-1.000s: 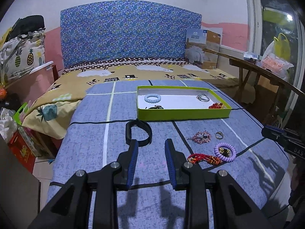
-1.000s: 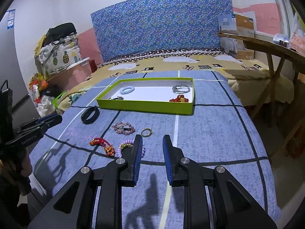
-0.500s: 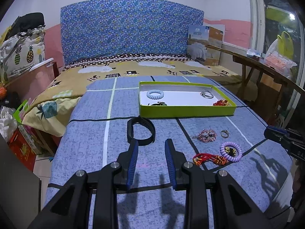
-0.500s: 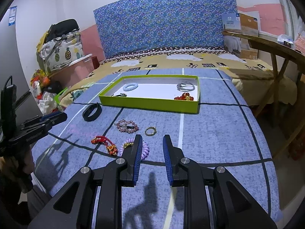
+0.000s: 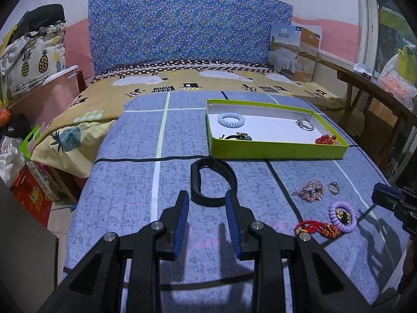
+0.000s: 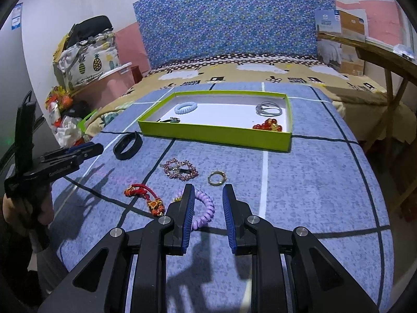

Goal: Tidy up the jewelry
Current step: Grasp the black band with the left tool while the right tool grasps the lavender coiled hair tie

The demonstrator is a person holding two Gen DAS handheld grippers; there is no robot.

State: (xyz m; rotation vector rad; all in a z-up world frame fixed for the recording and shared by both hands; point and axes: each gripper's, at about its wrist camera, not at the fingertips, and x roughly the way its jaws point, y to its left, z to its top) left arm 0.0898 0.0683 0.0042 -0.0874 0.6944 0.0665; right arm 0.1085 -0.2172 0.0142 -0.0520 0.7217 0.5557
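A green tray on the blue bedspread holds a pale blue coil tie, a grey ring, red beads and a dark piece. My left gripper is open and empty, its tips at the near end of a black wristband. My right gripper is open and empty, just above a purple coil tie. On the spread lie a red cord charm, a pink bead bracelet and a gold ring.
The bed's left edge drops to boxes and bags on the floor. A wooden table stands at the right. A patterned headboard and a cardboard box are at the back.
Both grippers have moved forward and lower toward the bedspread. The left now reaches the black wristband; the right now reaches the purple coil tie. Jaws stay open.
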